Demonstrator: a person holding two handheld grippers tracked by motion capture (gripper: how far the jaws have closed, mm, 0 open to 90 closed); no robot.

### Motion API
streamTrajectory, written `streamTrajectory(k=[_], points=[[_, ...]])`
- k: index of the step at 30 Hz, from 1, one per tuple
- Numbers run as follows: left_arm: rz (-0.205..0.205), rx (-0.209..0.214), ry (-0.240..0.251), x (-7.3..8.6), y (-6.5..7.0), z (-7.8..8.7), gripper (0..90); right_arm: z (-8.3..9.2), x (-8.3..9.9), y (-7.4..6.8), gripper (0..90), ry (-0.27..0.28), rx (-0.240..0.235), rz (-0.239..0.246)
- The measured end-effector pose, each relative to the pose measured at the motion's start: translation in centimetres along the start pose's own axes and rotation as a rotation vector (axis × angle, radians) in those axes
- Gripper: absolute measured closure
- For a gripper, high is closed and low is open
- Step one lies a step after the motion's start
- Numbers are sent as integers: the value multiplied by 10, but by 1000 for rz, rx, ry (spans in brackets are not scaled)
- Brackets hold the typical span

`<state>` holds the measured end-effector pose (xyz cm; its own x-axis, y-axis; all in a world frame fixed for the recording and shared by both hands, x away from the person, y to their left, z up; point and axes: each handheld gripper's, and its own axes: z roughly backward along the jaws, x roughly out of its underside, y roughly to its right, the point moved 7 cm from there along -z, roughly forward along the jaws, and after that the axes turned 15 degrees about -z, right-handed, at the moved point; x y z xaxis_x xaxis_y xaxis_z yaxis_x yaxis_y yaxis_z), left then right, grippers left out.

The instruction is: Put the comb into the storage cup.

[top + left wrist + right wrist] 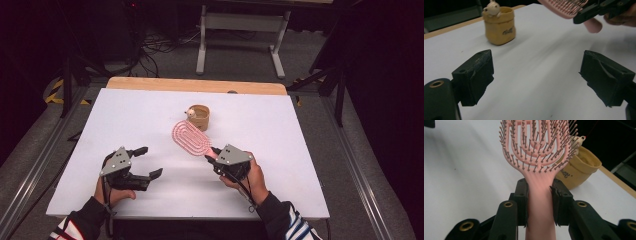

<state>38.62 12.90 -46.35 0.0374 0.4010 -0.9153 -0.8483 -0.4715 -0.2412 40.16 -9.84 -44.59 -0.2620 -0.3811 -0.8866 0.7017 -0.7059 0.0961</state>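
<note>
Right claw (214,156) is clamping the pink hairbrush (191,137) by its handle. In the right gripper view both pads (522,202) are pressing flat against the handle sides, and the handle is running down between the jaws and out of the bottom edge. The brush head is sticking out past the jaw tips, with the bristles facing the camera on that claw.

From the high view the brush head is pointing up-left, away from the person, toward the small tan pouch (199,117). The head is sitting just beside the pouch; can't tell whether they're touching. Can't tell from above whether the head is resting on the white tabletop (280,130) or hanging just over it. In the left gripper view the brush (564,7) looks to be off the surface.

Left claw (149,161) is standing wide open with nothing between the jaws. In its own view the two pads (476,75) are well apart, with bare tabletop showing between them. It's sitting on the person's left, well apart from the brush and pointing right toward it.

The pouch is standing upright near the middle of the tabletop, with a small pale figure (492,7) peeking over its rim.
</note>
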Motion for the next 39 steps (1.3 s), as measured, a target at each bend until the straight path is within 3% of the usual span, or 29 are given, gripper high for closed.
streamTrajectory(k=[1,5,10,11,15,19,20,22,24,29,31,32,39], points=[[8,32,17,-9,3,-10,131,1,-2,-2,698,22,7,6],[29,60,52,-26,9,-29,140,2,-3,-6,698,48,10,-4],[73,71,91,-40,11,-45,168,3,-4,-9,698,71,14,-12],[103,70,102,-45,10,-51,176,3,-5,-9,698,77,17,-10],[162,85,143,-53,9,-60,217,3,-5,-11,698,96,34,-11],[175,73,158,-60,9,-63,268,1,-4,-15,697,92,33,-6],[191,76,186,-64,9,-64,297,1,-4,-15,698,96,45,0],[200,69,196,-66,7,-64,385,-1,-3,-17,698,101,54,6],[225,70,220,-70,6,-65,419,-1,-4,-17,699,106,62,7],[237,95,254,-76,8,-65,533,-1,-4,-16,699,115,92,13],[223,108,282,-80,9,-64,554,-1,-5,-15,699,121,110,18],[221,122,305,-82,10,-62,613,-1,-4,-15,698,116,104,19],[176,107,321,-94,10,-55,628,2,-7,-17,662,143,93,16]])
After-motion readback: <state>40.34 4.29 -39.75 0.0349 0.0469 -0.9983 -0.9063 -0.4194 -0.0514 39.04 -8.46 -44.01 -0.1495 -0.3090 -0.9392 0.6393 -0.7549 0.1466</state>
